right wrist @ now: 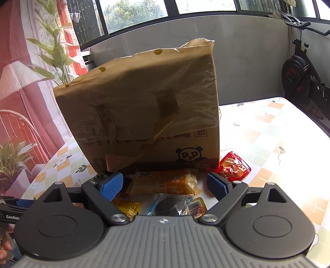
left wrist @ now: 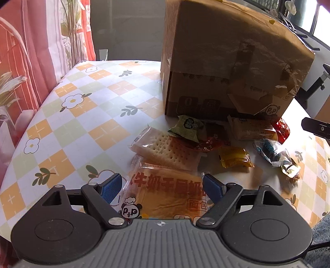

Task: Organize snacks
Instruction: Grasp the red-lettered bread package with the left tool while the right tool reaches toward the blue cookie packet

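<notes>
This is a home, most likely a glazed balcony or sunroom used as a living space. A table point(left wrist: 86, 115) fills the middle of both views, covered with a checked oilcloth printed with flowers and leaves, the kind used on a household dining table. At the left of both frames hangs a red and pink curtain point(left wrist: 31, 61) printed with a lamp, a chair and plants. Along the top of the right wrist view runs a band of dark-framed windows point(right wrist: 136, 12) with green trees outside, above a plain grey wall point(right wrist: 247, 61). At the right edge stands an exercise bike point(right wrist: 303, 74).
</notes>
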The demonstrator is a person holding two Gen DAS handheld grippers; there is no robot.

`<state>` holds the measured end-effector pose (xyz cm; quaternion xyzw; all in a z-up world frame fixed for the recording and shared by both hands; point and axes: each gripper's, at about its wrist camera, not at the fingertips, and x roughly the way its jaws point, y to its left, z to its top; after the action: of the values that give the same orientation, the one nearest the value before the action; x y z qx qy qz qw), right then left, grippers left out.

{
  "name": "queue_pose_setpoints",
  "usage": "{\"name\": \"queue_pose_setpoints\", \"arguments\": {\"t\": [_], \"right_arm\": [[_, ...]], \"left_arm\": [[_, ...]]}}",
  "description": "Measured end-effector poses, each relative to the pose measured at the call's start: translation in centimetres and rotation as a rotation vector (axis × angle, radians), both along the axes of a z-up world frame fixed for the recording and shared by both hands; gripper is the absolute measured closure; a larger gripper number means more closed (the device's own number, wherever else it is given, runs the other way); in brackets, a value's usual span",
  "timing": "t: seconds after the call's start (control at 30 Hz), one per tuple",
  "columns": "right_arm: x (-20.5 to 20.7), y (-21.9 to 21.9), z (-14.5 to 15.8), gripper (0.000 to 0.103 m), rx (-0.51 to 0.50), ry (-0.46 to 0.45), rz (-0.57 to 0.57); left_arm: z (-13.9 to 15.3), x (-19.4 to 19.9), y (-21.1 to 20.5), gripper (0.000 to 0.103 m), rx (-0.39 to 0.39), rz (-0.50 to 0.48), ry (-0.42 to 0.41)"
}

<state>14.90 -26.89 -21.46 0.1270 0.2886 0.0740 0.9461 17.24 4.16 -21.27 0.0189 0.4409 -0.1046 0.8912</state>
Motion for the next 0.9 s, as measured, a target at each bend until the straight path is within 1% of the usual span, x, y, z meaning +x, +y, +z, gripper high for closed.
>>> {"name": "queue_pose_setpoints", "arguments": {"t": [0.07, 0.17, 0.27, 0.33, 0.4, 0.43, 0.5, 0.53, 0.57, 0.63, 0.73, 0.9], "right_arm": [[0.0, 0.0, -0.1, 0.013, 0.002, 0.006, 0.001], [0.1, -0.2, -0.2, 0.013, 0.018, 0.013, -0.006], [0.4, -0.2, -0.5, 0.013, 0.020, 0.032, -0.001], [0.6, 0.1, -0.8, 0.013, 0.018, 0.049, 0.001], [0.6, 0.4, -1.0, 0.013, 0.017, 0.060, 0.008], [0.6, 0.5, -1.1, 0.013, 0.016, 0.064, 0.014], [0.6, 0.6, -1.2, 0.013, 0.012, 0.066, 0.022], [0.6, 0.6, -1.2, 0.013, 0.010, 0.062, 0.023], [0.6, 0.6, -1.2, 0.013, 0.008, 0.058, 0.022], [0.7, 0.4, -1.2, 0.013, 0.009, 0.054, 0.022], [0.7, 0.1, -1.5, 0.016, 0.018, 0.057, 0.043], [0.6, 0.8, -2.1, 0.019, -0.033, 0.047, 0.097]], "left_arm": [[-0.5, 0.0, -0.7, 0.014, 0.028, -0.015, 0.019], [-1.0, -0.1, -1.3, 0.011, 0.079, -0.043, 0.003], [-1.8, 0.5, -1.2, 0.008, 0.066, -0.031, 0.027], [-2.2, 0.5, -1.3, 0.005, 0.073, -0.015, 0.020], [-2.3, 0.2, -1.4, 0.004, 0.080, -0.003, 0.013], [-2.3, 0.1, -1.5, 0.006, 0.085, 0.005, 0.007], [-1.8, -0.4, -1.9, 0.015, 0.091, 0.010, -0.010], [-1.6, -0.7, -2.1, 0.024, 0.090, 0.000, -0.021], [-1.4, -1.0, -2.4, 0.026, 0.102, 0.000, -0.033], [-1.1, -1.4, -2.6, 0.028, 0.099, 0.009, -0.047], [-0.4, -2.0, -2.2, 0.028, 0.037, 0.022, -0.060], [1.8, -3.0, -2.6, 0.028, 0.003, 0.012, -0.149]]}}
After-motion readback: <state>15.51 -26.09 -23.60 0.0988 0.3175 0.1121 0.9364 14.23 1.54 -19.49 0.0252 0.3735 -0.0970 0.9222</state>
